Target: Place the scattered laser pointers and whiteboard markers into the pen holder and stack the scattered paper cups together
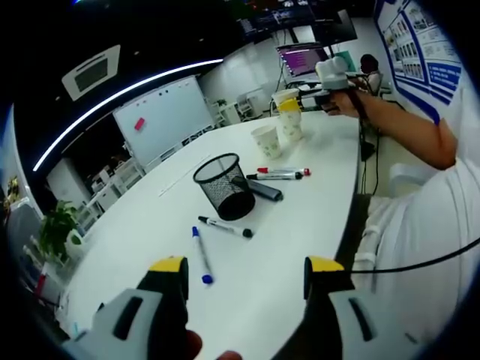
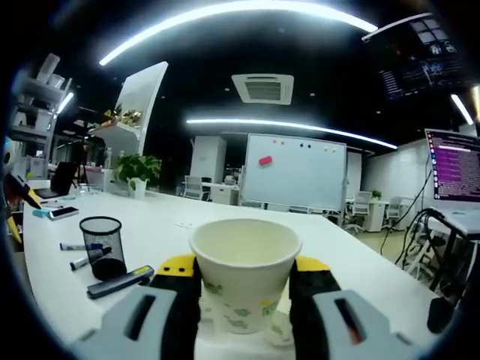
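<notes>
— White bench (image 1: 300, 247) in the left gripper view?
— Yes: mesh pen holder (image 1: 223, 184) mid-bench, markers beside it, one blue-capped (image 1: 201, 255); left gripper (image 1: 247, 274) gapes, holding nothing.
— And the right gripper view?
— Right gripper (image 2: 244, 289) clamps a paper cup (image 2: 244, 274) (over other cups), holder (image 2: 102, 247) far left.

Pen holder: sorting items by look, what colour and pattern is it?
Black wire mesh pen holder, clearest in the left gripper view.

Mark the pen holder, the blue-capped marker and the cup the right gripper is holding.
pen holder (image 1: 225, 187), left gripper view, mesh wall.
blue-capped marker (image 1: 201, 256), left gripper view, mid barrel.
held paper cup (image 2: 245, 279), right gripper view, front wall.
</notes>
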Demonstrator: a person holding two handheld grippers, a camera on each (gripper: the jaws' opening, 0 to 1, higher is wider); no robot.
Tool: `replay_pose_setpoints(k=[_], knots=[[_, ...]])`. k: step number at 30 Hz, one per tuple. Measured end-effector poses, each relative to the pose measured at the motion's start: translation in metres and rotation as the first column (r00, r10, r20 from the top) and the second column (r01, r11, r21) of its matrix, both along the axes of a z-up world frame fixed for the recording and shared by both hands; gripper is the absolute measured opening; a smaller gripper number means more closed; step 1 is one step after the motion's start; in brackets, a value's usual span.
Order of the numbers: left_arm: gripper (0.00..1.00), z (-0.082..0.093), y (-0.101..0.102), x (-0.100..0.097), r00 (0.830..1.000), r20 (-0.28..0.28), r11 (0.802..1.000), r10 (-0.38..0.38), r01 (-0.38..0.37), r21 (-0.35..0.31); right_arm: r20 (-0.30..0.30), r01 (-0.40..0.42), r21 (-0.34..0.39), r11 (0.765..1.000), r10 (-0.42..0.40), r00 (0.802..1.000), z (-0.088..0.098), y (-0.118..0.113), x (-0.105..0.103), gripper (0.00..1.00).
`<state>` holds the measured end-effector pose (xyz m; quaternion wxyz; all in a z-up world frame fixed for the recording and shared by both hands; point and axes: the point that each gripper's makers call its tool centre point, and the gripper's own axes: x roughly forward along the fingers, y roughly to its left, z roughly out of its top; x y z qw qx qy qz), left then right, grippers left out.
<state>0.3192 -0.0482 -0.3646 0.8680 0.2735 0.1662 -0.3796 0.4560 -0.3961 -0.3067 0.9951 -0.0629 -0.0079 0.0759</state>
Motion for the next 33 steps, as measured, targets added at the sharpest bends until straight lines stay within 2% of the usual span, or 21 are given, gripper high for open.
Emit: replay_pose_setpoints(k=[11, 21, 33], knots=[[0.63, 0.000, 0.002, 0.001, 1.000, -0.003, 1.000, 0.001, -0.001, 0.001, 0.009, -0.001, -0.003, 1.000, 0.001, 1.000, 0.006, 0.009, -0.009, 0.47], [0.63, -0.002, 0.003, 0.001, 1.000, -0.008, 1.000, 0.001, -0.001, 0.003, 0.009, 0.007, -0.007, 1.000, -0.007, 1.000, 0.007, -0.004, 0.005, 0.47], [0.63, -0.001, 0.003, 0.001, 1.000, -0.006, 1.000, 0.002, -0.002, 0.006, 0.014, 0.035, -0.020, 0.999, -0.035, 0.999, 0.010, -0.020, 0.013, 0.47]])
